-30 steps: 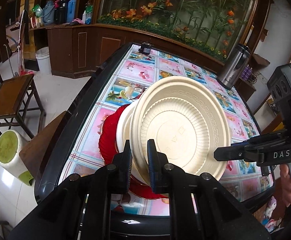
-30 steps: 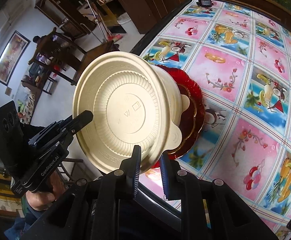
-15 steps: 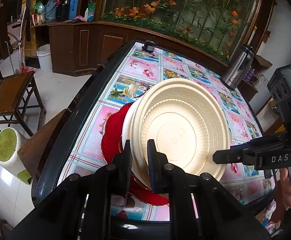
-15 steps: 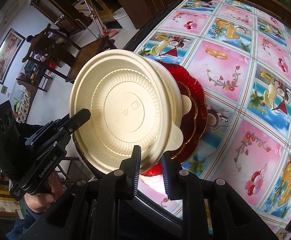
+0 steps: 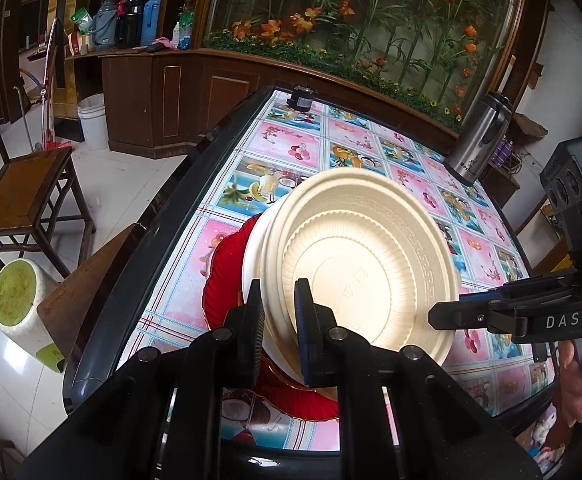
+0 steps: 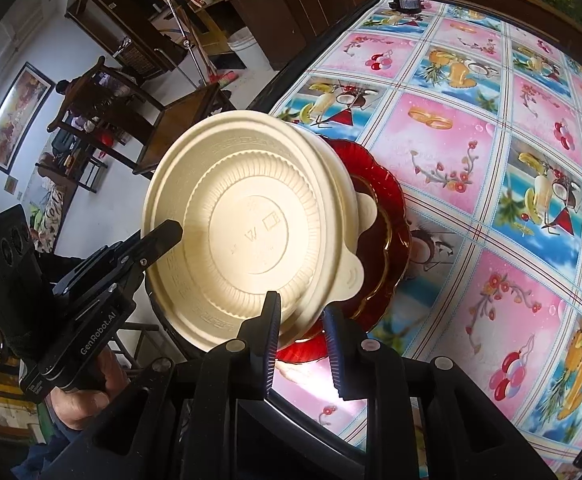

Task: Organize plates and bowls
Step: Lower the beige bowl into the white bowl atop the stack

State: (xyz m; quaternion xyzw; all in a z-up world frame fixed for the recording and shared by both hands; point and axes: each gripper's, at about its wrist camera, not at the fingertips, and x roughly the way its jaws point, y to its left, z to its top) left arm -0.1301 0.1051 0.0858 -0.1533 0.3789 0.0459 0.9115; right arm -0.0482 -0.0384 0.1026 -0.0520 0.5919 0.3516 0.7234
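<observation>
Left claw: I have it closed tight on the near rim of the cream bowl; one pad sits inside the rim, the other outside against the wall.
Right claw: its jaws have just been opening; the bowl's rim sits between them, and I see a gap on the outer side, so it no longer pinches the bowl.
Cream bowl, position: tilted steeply, its open mouth turned toward both cameras, raised off the surface on my side and leaning over the red plate.
Cream bowl, make-up: from the left wrist view I read a second cream edge behind the front rim, so it looks like two nested pieces; in the right wrist view two rounded tabs stick out on its edge toward the plate.
Red plate: scalloped, dark red glass with a gold line, lying flat on the surface near its front corner, partly covered by the bowl.
Contact bowl to plate: I cannot tell whether the bowl's far edge touches the plate.
Surface: covered in a cloth of pink and blue fruit and flower squares, dark raised border all round.
Steel flask: upright at the far right edge of the surface, well apart from the bowl.
Small black object: at the far end of the surface.
Hand: a person's hand grips the left device's handle, low in the right wrist view.
</observation>
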